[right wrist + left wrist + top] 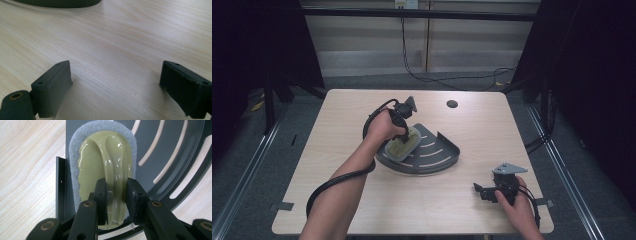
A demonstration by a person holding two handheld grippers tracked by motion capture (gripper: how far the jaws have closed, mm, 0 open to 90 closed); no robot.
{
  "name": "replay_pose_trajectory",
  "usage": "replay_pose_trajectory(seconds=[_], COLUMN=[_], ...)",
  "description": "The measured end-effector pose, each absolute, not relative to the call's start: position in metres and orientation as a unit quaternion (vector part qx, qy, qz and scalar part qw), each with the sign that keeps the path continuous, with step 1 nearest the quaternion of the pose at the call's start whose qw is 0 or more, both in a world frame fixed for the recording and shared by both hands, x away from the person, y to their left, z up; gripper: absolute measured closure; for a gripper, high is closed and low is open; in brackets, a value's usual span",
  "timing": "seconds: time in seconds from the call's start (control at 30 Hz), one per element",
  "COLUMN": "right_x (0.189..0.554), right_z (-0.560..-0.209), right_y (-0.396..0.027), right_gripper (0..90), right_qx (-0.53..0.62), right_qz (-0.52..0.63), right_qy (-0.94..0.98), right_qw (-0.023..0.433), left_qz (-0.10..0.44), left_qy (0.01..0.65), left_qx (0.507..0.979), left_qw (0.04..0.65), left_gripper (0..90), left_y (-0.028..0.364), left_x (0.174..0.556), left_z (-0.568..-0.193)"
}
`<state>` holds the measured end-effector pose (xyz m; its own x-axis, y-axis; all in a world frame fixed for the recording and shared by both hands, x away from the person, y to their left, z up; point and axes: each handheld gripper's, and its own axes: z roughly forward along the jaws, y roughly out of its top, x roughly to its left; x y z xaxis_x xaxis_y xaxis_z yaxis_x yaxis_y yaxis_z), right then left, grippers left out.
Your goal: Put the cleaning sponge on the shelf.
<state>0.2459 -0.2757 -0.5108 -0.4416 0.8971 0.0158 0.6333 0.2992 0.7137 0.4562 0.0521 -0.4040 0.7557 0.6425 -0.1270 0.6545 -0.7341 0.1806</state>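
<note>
While the left claw [117,192] pinches the raised olive-green handle ridge of the scrubbing pad [103,157], the pad lies flat, grey abrasive side down, on the dark quarter-round slotted tray [175,152], close against the tray's straight upright wall. From the high view the tray [447,150] sits near the middle of the wooden surface [337,200], with the left hand above it. The right claw [116,90] rests low over bare wood near the surface's right front corner, well apart from the tray, its jaws spread wide with nothing between them. To scrub well, I would keep the grip low on the ridge so the glossy plastic does not slip, press the pad evenly, and stroke along the slots rather than across them. The tray looks light and may slide; steadying its rim with the free claw would probably help.
</note>
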Motion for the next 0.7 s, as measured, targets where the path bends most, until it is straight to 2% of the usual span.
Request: replay_pose_trajectory(seconds=[0.7], right_x=[0.246], right_z=[-0.511], right_y=[-0.276], right_gripper=[9.7], right_qx=[0.491], right_qz=[0.333], right_qy=[0.781], right_qw=[0.198], left_qz=[-0.025], left_qy=[0.355], left_qx=[0.929], left_qw=[0.104], left_gripper=[71.1], left_y=[0.069], left_x=[0.459], left_z=[-0.414])
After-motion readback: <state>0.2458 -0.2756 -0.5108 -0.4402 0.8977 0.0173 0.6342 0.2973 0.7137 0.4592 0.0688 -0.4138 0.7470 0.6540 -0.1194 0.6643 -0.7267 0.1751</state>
